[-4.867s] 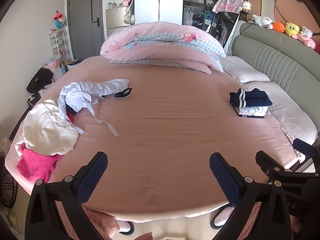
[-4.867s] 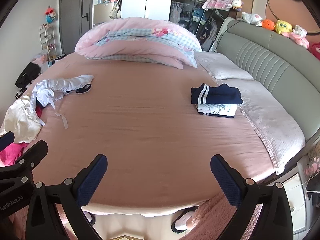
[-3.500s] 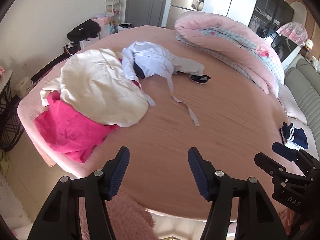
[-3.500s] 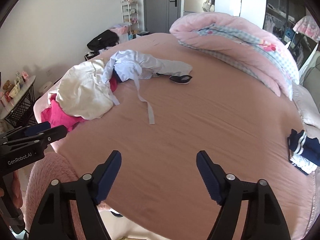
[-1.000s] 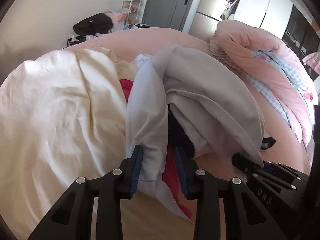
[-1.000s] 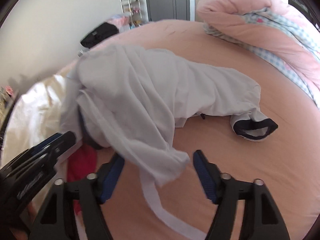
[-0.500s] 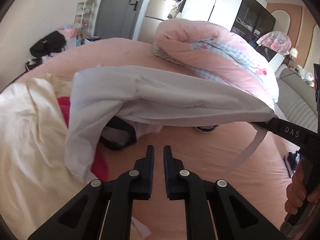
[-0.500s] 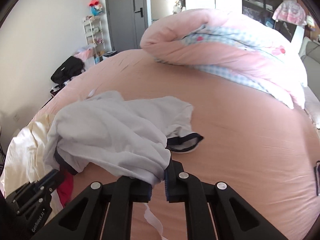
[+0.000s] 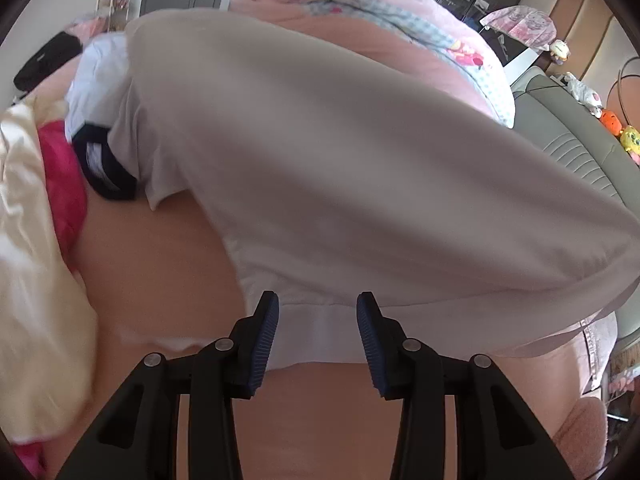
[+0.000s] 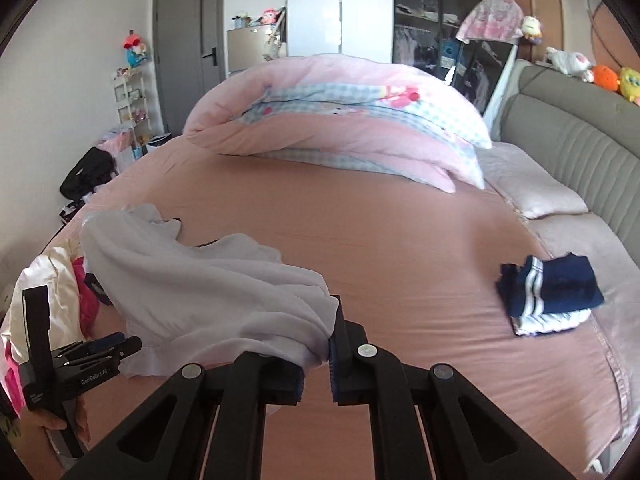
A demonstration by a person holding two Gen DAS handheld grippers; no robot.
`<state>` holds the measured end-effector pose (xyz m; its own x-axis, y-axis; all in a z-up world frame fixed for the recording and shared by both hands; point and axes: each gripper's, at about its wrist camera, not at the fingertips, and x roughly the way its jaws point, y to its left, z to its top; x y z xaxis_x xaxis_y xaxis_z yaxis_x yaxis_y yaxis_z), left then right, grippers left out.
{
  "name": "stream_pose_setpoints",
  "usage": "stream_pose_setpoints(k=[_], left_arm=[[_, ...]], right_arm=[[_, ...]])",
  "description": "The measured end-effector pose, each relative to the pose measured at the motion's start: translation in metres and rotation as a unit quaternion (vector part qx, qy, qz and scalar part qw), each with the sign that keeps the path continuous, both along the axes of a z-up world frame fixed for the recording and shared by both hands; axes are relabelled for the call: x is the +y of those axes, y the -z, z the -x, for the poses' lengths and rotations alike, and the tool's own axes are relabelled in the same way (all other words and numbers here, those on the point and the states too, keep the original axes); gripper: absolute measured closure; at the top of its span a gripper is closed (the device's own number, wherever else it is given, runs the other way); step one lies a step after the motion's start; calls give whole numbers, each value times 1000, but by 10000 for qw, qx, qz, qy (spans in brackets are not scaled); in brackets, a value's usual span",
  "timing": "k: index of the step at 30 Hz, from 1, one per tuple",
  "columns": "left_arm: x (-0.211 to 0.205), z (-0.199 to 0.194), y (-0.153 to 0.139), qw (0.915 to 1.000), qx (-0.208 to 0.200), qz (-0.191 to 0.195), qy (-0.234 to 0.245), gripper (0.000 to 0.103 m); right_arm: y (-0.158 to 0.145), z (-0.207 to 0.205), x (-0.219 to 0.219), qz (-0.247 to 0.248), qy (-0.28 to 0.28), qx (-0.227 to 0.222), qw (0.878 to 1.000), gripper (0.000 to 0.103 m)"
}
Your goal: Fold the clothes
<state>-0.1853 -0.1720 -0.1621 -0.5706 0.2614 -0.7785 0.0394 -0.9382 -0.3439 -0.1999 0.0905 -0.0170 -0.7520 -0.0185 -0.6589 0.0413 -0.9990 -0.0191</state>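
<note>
A pale grey-white garment with dark trim hangs stretched over the pink bed. My right gripper is shut on a bunched edge of this garment, lifting it off the sheet. My left gripper has its jaws opening. The garment's lower hem lies between its blue pads without being pressed. In the right wrist view the left gripper sits at the lower left, held by a hand, below the draped cloth.
A cream garment and a magenta one are piled at the bed's left edge. A folded navy-and-white stack lies at the right. A rolled pink duvet fills the far side, a grey headboard the right.
The right gripper has risen and swung right with the garment, pulling it off the pile. The left gripper, shut and empty half a second ago, now stands apart around the hem.
</note>
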Motion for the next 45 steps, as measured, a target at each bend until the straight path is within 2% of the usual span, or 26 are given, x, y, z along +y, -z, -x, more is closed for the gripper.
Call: stream_pose_setpoints(k=[5,11,14,17,22,26,27,28,29,31,33,36,39,40,42,44,45], left_arm=[[50,-32,6,9981,-484,343,139,66],[79,-62,31,9939,-1081,196,-36,66],[100,-78,34,9937,-1033,429,57,66],[111,-78,28,9953,-870,404,138,66],[113,-65,29,9964,-765,340,88,66],[126,-68,29,9932,-1032,463,278,92],[130,-70,27,9923,-1078,512,326,94],[131,-76,24,9925,-1101,326,422,95],[126,-88,22,9924,-1118,185,489,96],[123,-105,15,9928,-1058,185,539,97],[117,-113,5,9938,-989,12,507,97],[97,-133,-17,9962,-754,-174,399,97],[91,-138,-43,9986,-420,9,314,97],[93,-131,-45,9988,-355,137,300,97],[92,-142,-44,9972,-399,597,195,97],[104,-132,-34,9963,-564,635,117,97],[100,-138,-33,9967,-608,525,61,97]], right_arm=[[13,-38,88,429,533,-358,9970,97],[35,-98,143,739,647,-573,9935,96],[46,-111,156,943,586,-752,9910,96],[51,-122,166,1009,489,-811,9904,96],[33,-129,178,918,127,-799,9925,96],[19,-119,168,198,-397,-993,9941,96],[19,-119,163,61,-451,-993,9940,95],[21,-121,158,33,-479,-1007,9938,95],[25,-123,156,115,-466,-1034,9935,94],[41,-127,152,480,-410,-1197,9908,94],[63,-130,148,735,-350,-1500,9853,94],[88,-136,142,684,-362,-1838,9799,94],[104,-141,144,573,-338,-2070,9761,88],[112,-140,144,487,-267,-2233,9732,80],[133,-141,141,342,-158,-2583,9653,78],[148,-146,137,590,-248,-2738,9596,78],[148,-150,136,712,-243,-2683,9604,78]])
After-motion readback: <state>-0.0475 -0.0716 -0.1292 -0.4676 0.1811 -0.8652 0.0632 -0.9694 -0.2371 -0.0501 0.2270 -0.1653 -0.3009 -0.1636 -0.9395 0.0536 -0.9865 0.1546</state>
